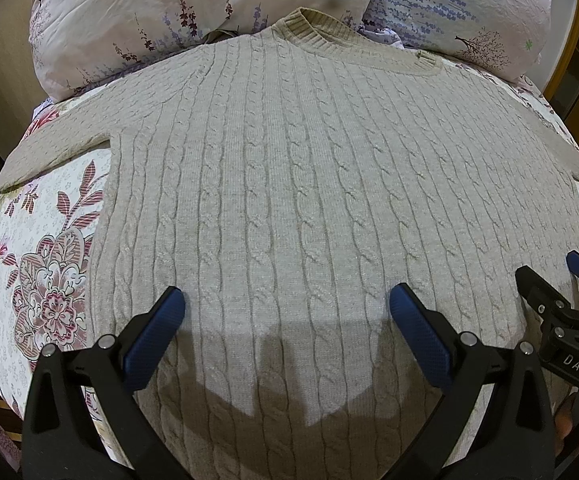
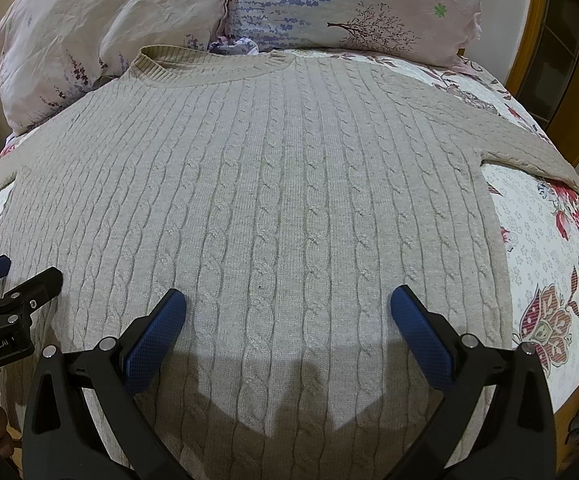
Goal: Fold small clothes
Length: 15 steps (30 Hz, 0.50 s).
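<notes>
A beige cable-knit sweater [image 1: 289,184] lies flat and spread out on the bed, collar at the far end, sleeves out to both sides. It also fills the right wrist view [image 2: 273,200]. My left gripper [image 1: 287,304] hovers open above the sweater's lower body, nothing between its blue pads. My right gripper [image 2: 287,304] is open and empty above the lower body too, side by side with the left. The right gripper shows at the right edge of the left wrist view [image 1: 557,280], and the left gripper at the left edge of the right wrist view [image 2: 13,280].
Two floral pillows [image 1: 193,12] [image 2: 353,4] lie at the head of the bed behind the collar. A floral bedspread [image 1: 41,264] [image 2: 549,272] shows on both sides of the sweater. A wooden frame [image 2: 529,40] stands at the far right.
</notes>
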{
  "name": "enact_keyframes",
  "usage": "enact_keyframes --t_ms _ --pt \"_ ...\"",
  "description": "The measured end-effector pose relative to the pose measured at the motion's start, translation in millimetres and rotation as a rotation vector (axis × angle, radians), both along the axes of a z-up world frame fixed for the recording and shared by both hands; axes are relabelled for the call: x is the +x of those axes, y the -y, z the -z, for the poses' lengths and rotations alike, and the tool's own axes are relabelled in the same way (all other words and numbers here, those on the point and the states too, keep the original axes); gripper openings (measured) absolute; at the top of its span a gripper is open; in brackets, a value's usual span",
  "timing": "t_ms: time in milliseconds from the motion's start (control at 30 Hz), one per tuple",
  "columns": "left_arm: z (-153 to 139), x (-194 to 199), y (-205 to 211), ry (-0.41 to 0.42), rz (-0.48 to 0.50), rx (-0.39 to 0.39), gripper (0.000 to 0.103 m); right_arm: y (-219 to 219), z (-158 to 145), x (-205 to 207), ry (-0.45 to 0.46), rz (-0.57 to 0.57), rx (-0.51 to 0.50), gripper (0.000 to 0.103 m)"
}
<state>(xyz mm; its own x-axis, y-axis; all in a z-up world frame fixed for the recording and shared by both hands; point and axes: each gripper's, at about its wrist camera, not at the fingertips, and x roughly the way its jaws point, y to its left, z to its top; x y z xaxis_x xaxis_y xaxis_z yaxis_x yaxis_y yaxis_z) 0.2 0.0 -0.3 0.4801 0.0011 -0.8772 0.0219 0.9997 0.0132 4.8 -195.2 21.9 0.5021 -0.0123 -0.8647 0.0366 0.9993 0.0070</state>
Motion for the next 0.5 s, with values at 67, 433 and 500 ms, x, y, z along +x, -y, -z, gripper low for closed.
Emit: enact_keyframes --t_ms 67,433,500 --pt "0.0 0.0 0.0 0.000 0.000 0.000 0.101 0.0 0.1 0.0 -0.001 0.001 0.000 0.102" --pt "-2.6 2.0 -0.4 -0.011 -0.002 -0.001 0.101 -0.3 -0.9 -0.8 -0.007 -0.012 -0.001 0.102" --pt "0.0 4.5 3.4 -0.014 -0.003 -0.002 0.101 -0.7 -1.1 -0.7 -0.007 -0.021 0.000 0.102"
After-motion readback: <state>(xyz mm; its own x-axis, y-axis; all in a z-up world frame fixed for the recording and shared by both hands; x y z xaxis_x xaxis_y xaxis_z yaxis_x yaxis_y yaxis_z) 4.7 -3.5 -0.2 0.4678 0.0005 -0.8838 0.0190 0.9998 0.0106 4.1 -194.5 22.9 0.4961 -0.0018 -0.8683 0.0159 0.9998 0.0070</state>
